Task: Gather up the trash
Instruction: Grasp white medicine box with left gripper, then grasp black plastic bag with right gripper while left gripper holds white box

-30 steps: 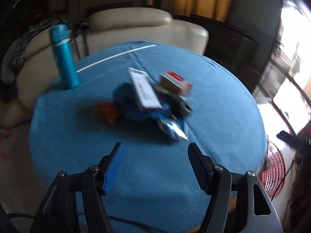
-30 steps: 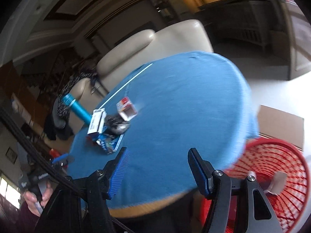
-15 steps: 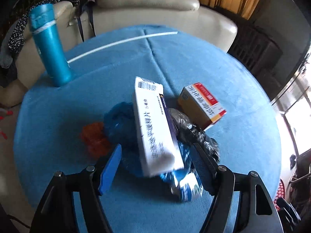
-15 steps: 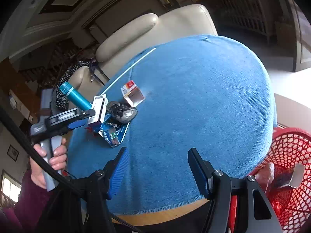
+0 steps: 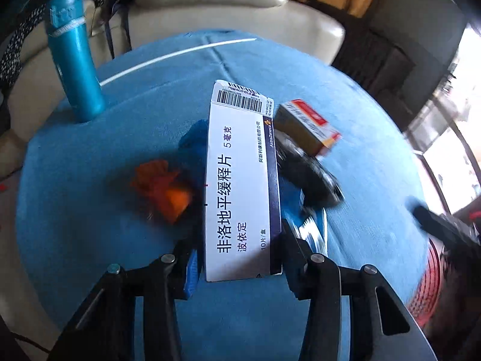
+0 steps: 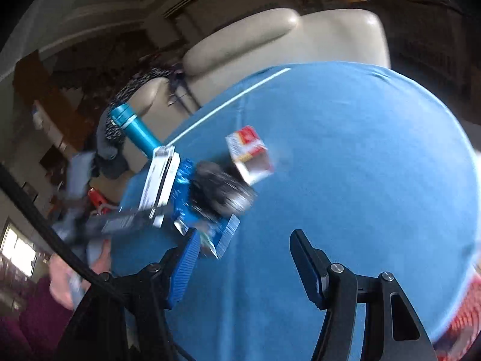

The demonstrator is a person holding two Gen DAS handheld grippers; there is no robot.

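left gripper [image 5: 237,258]: jaws have just been closing, now pressing the sides of the white medicine box [image 5: 240,180] at frame centre, above the blue surface [image 5: 90,210] | right gripper [image 6: 243,258]: jaws open, empty | risk: hold is near the box's end, so it may tilt, slip, or drag the wrappers beneath.

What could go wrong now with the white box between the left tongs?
The left tongs have just been closing on the white box near its lower end only, so it might tilt or slip when lifted. The box lies over the blue wrapper, which could get dragged along. The right tongs hang open and cannot help.
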